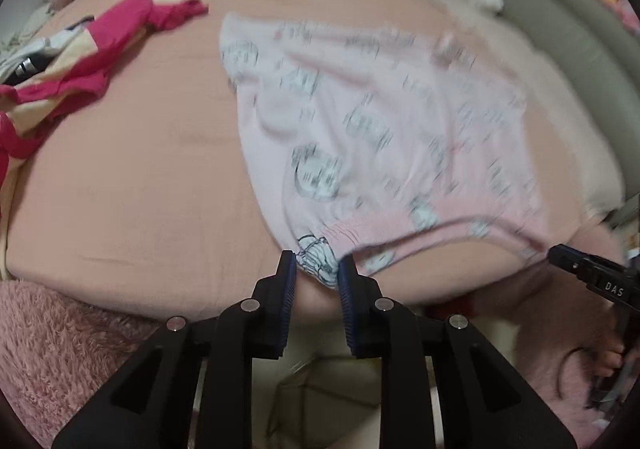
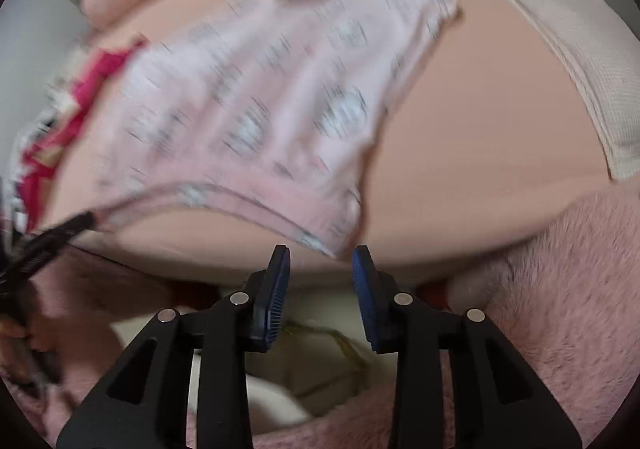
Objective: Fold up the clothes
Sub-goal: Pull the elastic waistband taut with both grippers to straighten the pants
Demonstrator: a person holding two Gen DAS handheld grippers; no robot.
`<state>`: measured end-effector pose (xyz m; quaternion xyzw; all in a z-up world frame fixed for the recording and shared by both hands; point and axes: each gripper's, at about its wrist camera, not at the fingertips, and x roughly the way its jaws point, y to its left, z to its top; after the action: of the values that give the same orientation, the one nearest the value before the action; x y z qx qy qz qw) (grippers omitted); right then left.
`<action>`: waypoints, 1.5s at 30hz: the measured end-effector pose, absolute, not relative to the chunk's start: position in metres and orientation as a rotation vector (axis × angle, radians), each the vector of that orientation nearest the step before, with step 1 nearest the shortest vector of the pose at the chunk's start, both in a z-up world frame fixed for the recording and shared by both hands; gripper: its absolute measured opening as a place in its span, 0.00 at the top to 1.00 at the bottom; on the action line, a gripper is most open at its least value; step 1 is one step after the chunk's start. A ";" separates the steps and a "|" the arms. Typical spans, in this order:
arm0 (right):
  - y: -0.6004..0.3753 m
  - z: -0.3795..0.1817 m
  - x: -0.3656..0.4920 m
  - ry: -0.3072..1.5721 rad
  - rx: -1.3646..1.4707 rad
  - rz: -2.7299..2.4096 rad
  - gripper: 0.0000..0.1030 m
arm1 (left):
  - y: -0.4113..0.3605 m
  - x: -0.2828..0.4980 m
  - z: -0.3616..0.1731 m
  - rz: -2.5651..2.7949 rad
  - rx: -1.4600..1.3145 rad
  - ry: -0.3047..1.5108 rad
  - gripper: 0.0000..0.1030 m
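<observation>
While jaws gape, left gripper [image 1: 317, 269] straddles pink garment [image 1: 360, 121] corner

Soft even indoor light, heavy motion blur on fabric, fisheye bending, dark vignetted corners

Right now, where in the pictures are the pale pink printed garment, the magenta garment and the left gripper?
pale pink printed garment [image 1: 360, 121]: left wrist view, middle of its printed cloth.
magenta garment [image 1: 124, 19]: left wrist view, its bright upper part.
left gripper [image 1: 318, 273]: left wrist view, midway between the fingertips, at the garment's near corner.
</observation>
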<state>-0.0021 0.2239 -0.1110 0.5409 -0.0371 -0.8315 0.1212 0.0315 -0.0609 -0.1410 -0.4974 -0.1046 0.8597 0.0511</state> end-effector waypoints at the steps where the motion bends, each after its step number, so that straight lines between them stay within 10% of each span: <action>1: 0.223 -0.106 -0.005 -0.104 1.554 -2.433 0.68 | -0.060 0.031 -0.135 2.621 -1.475 -0.318 0.78; 16: 0.217 -0.146 -0.031 -0.024 1.665 -2.353 0.68 | -0.030 -0.007 -0.175 2.516 -1.714 -0.150 0.78; 29: 0.301 -0.146 -0.027 -0.308 1.692 -2.455 0.68 | 0.133 -0.059 -0.159 2.167 -1.428 -0.028 0.77; 34: 0.313 -0.152 -0.025 -0.412 1.658 -2.446 0.68 | 0.175 -0.058 -0.168 2.111 -1.420 0.006 0.60; 38: 0.312 -0.156 -0.028 -0.420 1.655 -2.451 0.67 | 0.183 -0.053 -0.175 2.180 -1.436 0.171 0.84; 45: 0.300 -0.156 -0.038 -0.428 1.575 -2.423 0.60 | 0.148 -0.055 -0.174 2.228 -1.482 0.035 0.82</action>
<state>-0.0383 0.3003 -0.1555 0.5359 -0.1457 -0.8243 0.1099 -0.0546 0.1485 -0.1742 -0.5389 0.0127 0.8101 0.2306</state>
